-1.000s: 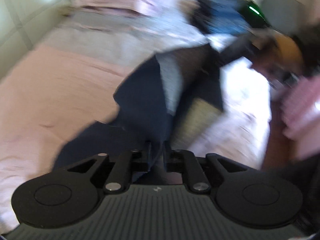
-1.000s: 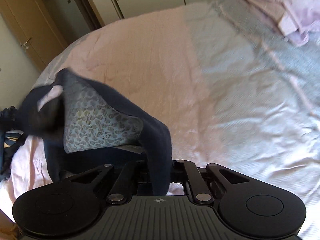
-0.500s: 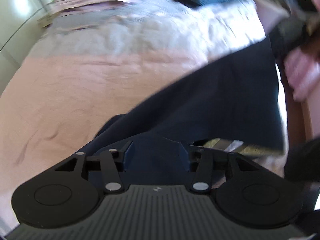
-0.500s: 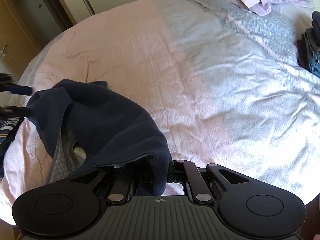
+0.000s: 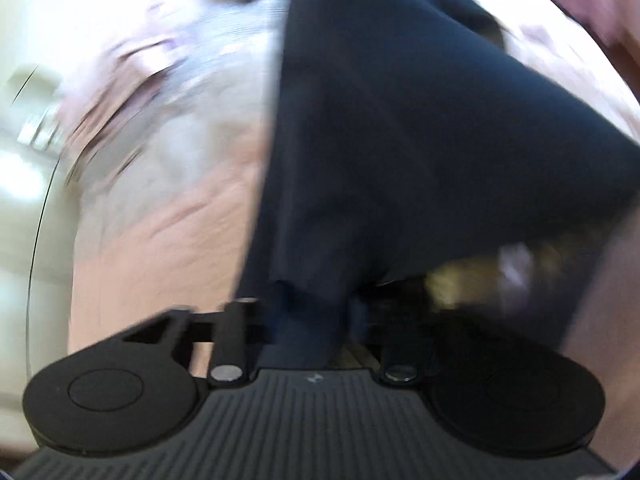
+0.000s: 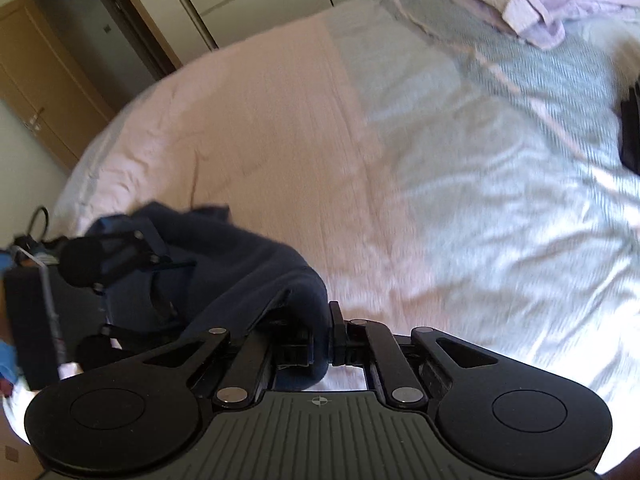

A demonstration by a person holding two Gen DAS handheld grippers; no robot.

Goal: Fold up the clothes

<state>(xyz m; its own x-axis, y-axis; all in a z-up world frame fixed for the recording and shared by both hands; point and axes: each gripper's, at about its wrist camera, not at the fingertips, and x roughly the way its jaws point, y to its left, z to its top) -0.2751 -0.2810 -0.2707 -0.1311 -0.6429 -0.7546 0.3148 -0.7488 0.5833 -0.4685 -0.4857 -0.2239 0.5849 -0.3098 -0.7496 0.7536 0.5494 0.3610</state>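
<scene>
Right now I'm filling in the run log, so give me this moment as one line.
task: fold clothes | left gripper: closing on navy garment | right gripper: shut on same garment | surface: bed

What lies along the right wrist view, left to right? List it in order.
Wooden door → left gripper on the navy garment → right gripper clamping the same garment → pink pillows → dark folded clothes at the right edge.
</scene>
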